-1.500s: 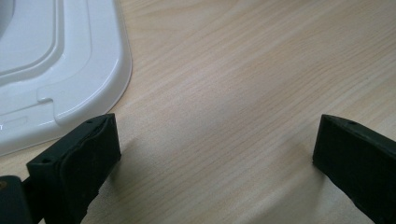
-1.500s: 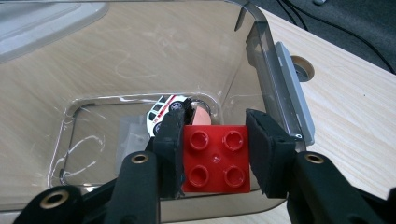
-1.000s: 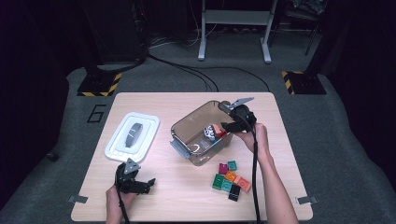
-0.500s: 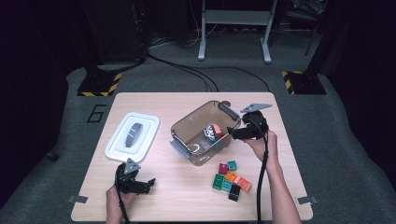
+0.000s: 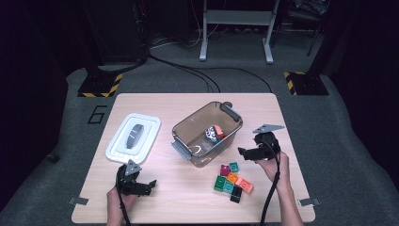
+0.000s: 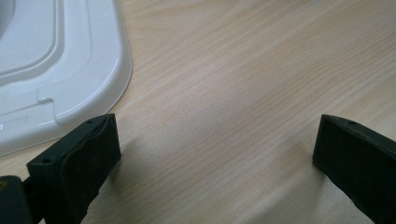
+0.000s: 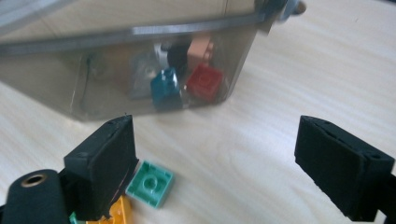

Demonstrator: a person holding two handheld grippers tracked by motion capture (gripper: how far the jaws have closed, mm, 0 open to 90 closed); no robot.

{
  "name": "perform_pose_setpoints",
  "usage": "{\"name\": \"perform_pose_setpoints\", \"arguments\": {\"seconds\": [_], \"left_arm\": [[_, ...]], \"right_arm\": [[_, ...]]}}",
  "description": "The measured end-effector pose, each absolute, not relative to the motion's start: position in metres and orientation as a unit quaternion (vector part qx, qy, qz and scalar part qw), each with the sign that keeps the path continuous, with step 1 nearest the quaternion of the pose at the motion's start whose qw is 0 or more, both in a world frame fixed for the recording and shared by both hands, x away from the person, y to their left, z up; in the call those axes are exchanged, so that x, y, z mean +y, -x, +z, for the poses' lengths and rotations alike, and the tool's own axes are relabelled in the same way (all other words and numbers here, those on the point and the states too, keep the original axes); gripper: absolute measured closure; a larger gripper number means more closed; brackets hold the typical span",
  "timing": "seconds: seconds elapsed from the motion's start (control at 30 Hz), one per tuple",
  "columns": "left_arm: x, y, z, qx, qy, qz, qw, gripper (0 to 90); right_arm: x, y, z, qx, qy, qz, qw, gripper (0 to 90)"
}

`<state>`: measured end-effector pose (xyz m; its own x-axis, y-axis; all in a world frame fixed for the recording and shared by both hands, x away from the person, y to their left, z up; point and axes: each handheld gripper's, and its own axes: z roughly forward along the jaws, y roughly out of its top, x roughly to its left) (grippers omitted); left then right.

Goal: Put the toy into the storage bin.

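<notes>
The loose bricks [image 5: 233,181] lie in a small group on the near right part of the counter [image 5: 188,188], just in front of the clear tub [image 5: 207,133]. The right claw [image 5: 244,153] hangs just to the right of the tub, a little beyond the bricks and apart from them. In the right gripper view one green brick [image 7: 150,183] and an orange brick [image 7: 116,212] lie beside its left jaw, lower than the pads. The jaws of the right claw have just been opening; they are spread wide, and nothing is between them. Inside the tub there are a blue brick [image 7: 165,86], a red brick [image 7: 205,81] and some others behind the wall.

The left claw [image 5: 141,187] rests low at the near left of the counter. Its jaws are also spread wide and pinch nothing; between them is bare wood. The white lid [image 5: 134,136] lies flat to the left of the tub, and in the left gripper view its corner [image 6: 60,65] is just beyond the left jaw.

The counter is of light wood. Around it there is grey floor [image 5: 348,122] with black cables [image 5: 197,73], and a metal stand [image 5: 235,28] is far behind in the dark room.
</notes>
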<state>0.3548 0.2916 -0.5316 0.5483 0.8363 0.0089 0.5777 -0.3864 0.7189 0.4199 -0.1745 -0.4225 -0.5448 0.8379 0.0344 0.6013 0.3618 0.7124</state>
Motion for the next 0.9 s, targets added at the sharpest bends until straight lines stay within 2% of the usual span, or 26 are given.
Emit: {"name": "perform_pose_setpoints", "arguments": {"seconds": [0.2,0.27,0.4,0.43,0.5,0.6,0.77,0.9], "left_arm": [[0.292,-0.355,-0.532,0.436,-0.811,0.189,0.341,0.7],[0.292,-0.355,-0.532,0.436,-0.811,0.189,0.342,0.7],[0.292,-0.355,-0.532,0.436,-0.811,0.189,0.342,0.7],[0.292,-0.355,-0.532,0.436,-0.811,0.189,0.342,0.7],[0.292,-0.355,-0.532,0.436,-0.811,0.189,0.342,0.7],[0.292,-0.355,-0.532,0.436,-0.811,0.189,0.342,0.7],[0.292,-0.355,-0.532,0.436,-0.811,0.189,0.341,0.7],[0.292,-0.355,-0.532,0.436,-0.811,0.189,0.342,0.7]], "right_arm": [[-0.174,-0.416,-0.449,0.809,-0.459,0.335,0.152,10.6],[-0.171,-0.415,-0.457,0.81,-0.461,0.331,0.146,17.9],[-0.165,-0.416,-0.469,0.814,-0.464,0.323,0.135,40.9],[-0.163,-0.415,-0.471,0.813,-0.468,0.319,0.134,42.3],[-0.16,-0.415,-0.475,0.816,-0.465,0.321,0.124,53.4],[-0.156,-0.415,-0.48,0.819,-0.468,0.313,0.113,64.2],[-0.152,-0.416,-0.486,0.822,-0.472,0.301,0.104,72.2],[-0.15,-0.417,-0.488,0.825,-0.473,0.286,0.114,78.8]]}}
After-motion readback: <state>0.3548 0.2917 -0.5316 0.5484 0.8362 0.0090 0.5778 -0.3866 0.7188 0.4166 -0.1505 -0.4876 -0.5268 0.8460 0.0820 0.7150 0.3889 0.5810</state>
